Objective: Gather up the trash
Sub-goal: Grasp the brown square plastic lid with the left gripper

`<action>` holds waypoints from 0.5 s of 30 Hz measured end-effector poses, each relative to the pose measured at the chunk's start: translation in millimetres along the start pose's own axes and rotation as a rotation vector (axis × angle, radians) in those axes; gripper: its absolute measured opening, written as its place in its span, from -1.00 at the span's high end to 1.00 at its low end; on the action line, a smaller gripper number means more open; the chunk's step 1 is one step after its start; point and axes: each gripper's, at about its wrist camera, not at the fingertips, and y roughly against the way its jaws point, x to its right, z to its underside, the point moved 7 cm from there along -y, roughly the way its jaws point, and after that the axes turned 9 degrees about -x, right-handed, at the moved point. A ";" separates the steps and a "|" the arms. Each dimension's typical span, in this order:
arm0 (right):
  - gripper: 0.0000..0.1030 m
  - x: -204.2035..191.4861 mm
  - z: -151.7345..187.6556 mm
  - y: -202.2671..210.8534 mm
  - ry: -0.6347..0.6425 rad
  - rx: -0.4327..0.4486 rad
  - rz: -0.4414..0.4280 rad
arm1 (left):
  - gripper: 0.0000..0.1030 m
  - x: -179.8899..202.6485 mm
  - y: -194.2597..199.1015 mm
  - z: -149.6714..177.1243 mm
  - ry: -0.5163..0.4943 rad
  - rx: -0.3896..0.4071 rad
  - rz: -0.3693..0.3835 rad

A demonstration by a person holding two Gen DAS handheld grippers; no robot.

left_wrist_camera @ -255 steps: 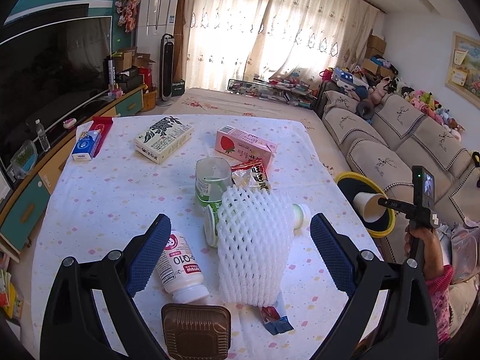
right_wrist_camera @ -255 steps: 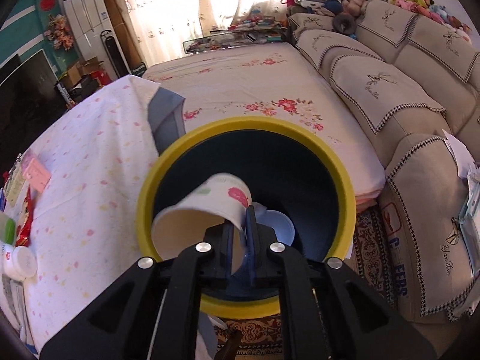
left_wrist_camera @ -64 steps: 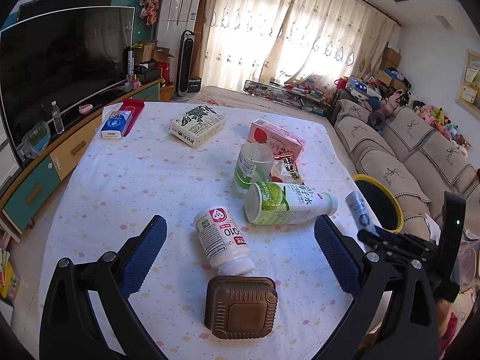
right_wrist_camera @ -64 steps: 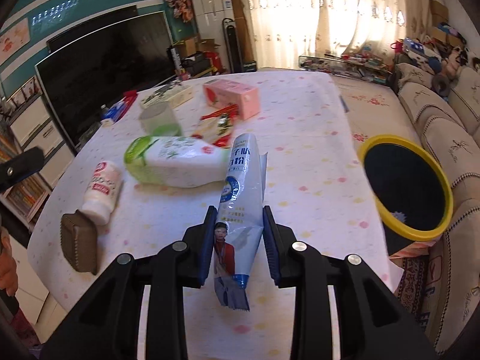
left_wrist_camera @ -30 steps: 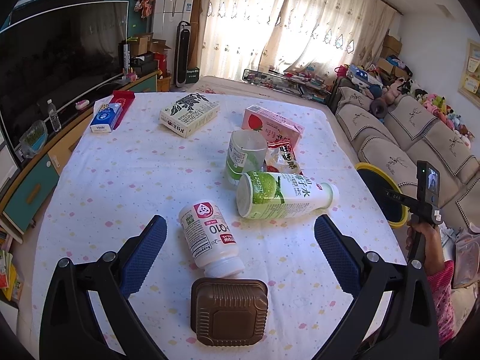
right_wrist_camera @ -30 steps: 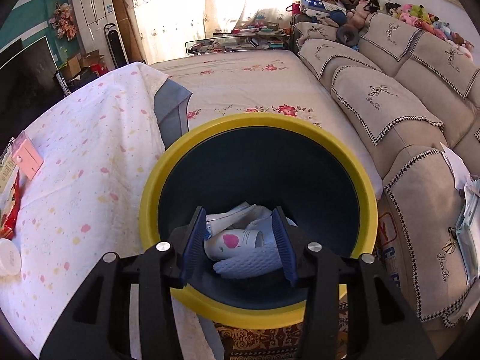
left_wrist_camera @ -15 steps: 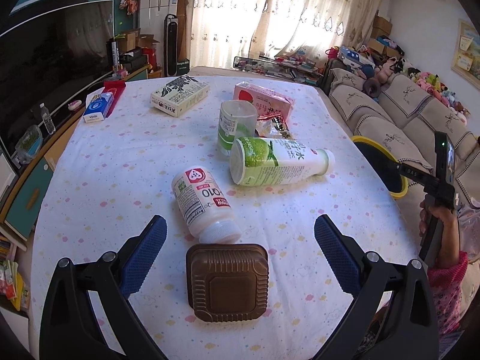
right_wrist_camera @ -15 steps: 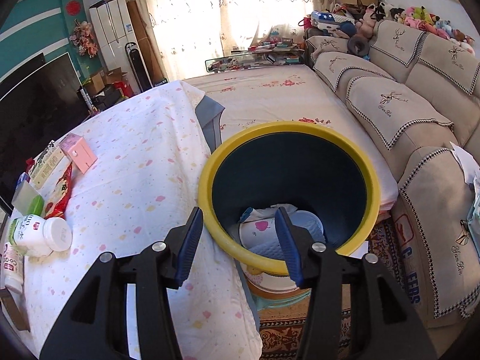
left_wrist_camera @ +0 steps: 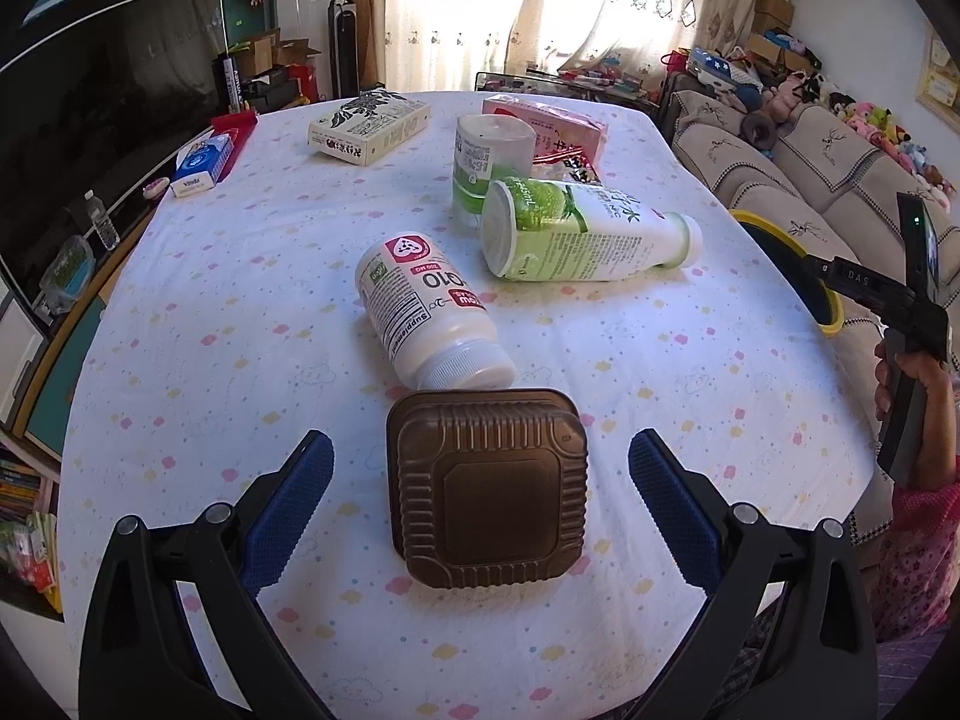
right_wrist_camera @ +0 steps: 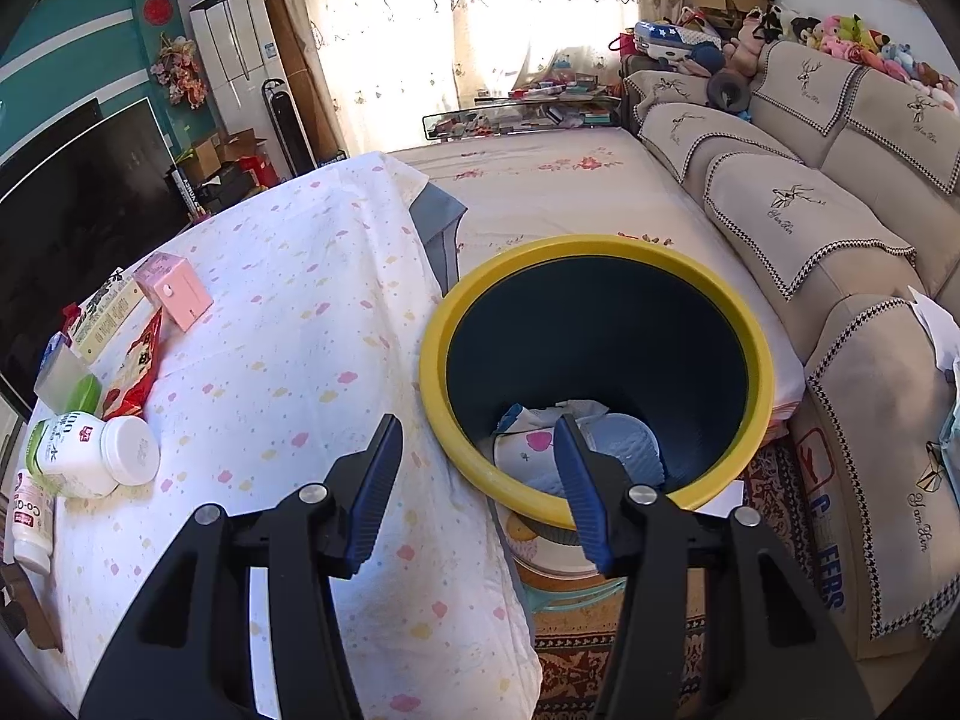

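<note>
Covering the table, a spotted cloth (left_wrist_camera: 240,360) carries the remaining litter. Yellow-rimmed bin (right_wrist_camera: 600,252) stands beside it, discarded wrappers inside. Brown plastic container (left_wrist_camera: 486,489) lies between the wide-apart left gripper (left_wrist_camera: 480,480), untouched. Right gripper (right_wrist_camera: 477,480), just widened, holds nothing.

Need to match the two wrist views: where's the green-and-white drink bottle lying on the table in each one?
Left wrist: green-and-white bottle lies on its side at upper centre, cap pointing right, beyond the white supplement bottle.
Right wrist: same bottle at the far left edge, white cap facing the camera.
Shared landmark: the yellow-rimmed bin off the table's edge.
</note>
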 end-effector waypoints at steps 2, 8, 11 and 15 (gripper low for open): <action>0.03 -0.9 0.5 -0.2 0.003 -0.001 0.000 | -0.89 -0.7 0.1 1.5 -0.004 -0.002 -0.004; 0.03 -2.0 -0.3 -0.1 0.004 0.000 -0.002 | -0.78 0.6 -2.2 6.3 -0.022 -0.016 -0.009; 0.03 -2.7 -0.4 -0.2 0.004 -0.001 -0.003 | -0.63 0.8 -3.2 8.6 -0.029 -0.022 -0.012; 0.03 -3.4 -0.5 -0.2 0.004 0.000 -0.005 | -0.34 -1.0 -5.2 10.5 -0.024 -0.032 -0.002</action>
